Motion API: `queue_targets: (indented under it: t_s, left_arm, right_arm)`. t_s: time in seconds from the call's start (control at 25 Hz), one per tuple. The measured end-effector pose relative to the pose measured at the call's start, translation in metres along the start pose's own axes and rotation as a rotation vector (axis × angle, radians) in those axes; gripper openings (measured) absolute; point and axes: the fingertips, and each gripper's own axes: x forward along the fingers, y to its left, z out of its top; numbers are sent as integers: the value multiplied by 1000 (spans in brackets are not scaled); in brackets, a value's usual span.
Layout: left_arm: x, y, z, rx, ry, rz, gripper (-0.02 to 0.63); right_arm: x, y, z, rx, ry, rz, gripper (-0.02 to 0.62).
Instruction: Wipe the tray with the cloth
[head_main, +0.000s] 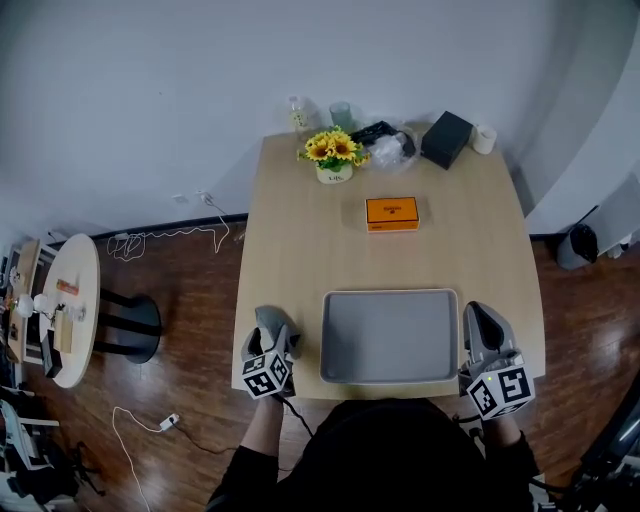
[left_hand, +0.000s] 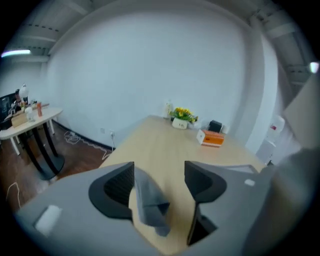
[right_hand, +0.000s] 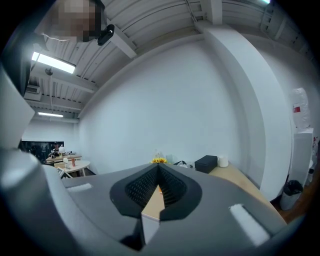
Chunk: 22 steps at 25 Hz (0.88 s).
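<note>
Pale wood is my desk (head_main: 300, 250), a rounded top set against a white wall (head_main: 150, 90) on a dark plank floor (head_main: 190, 300). The grey rectangular tray (head_main: 390, 335) lies at the lower middle of the head view, near the desk's front edge. My left gripper (head_main: 274, 322) sits just left of it with its fingers (left_hand: 202, 180) spread. The crumpled grey cloth (left_hand: 150, 200) hangs between them against the left one, not pinched. My right gripper (head_main: 487, 322) sits just right of the tray, fingers closed together on nothing. Toward the top of the frame stand yellow sunflowers in a white pot (head_main: 335, 155), a flat orange box (head_main: 392, 212) and a black box (head_main: 446, 138). A round side table (head_main: 75, 300) stands at far left.
</note>
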Motion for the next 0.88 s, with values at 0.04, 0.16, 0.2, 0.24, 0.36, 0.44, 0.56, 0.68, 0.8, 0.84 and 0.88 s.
queue_targets:
  t_s: [0.04,0.16,0.2,0.24,0.36,0.44,0.56,0.68,0.8,0.84,0.88]
  left_arm:
    - [-13,-19,26,48,-72,-38,300]
    - [-57,-103,97,183,-269,-264,160]
    - [-71,-132,114,216,-315,-344,109]
    - [-84,-158,128,247,-351,-410,70]
    - [-117,-217,150,310,-425,-540,8]
    - [-127,-243,146,306,-405,-594,8]
    - [-131,-266,133,293,-382,-640,8]
    - [-131,-275,127,295,-385,-659,8]
    - [-127,-275,124,299,-369,-653,8]
    - [-126,-274,124,297,-363,-648,8]
    - [-124,-274,123,294,-358,-644,8]
  right_arm:
    - [0,-1,0,7,0,0,0]
    - [0,1,-2,27,4,8,0]
    - [1,2,-2,30,4,14,0]
    - [2,4,-1,32,2,20,0]
    - [2,12,5,43,-21,52,0]
    - [1,19,11,40,-44,78,0]
    - [-1,31,15,-11,-67,106,0]
    - [-5,39,17,-74,-73,117,0]
    - [-6,38,17,-79,-73,116,0]
    - [-5,37,17,-76,-72,115,0]
    - [-5,36,17,-73,-71,114,0]
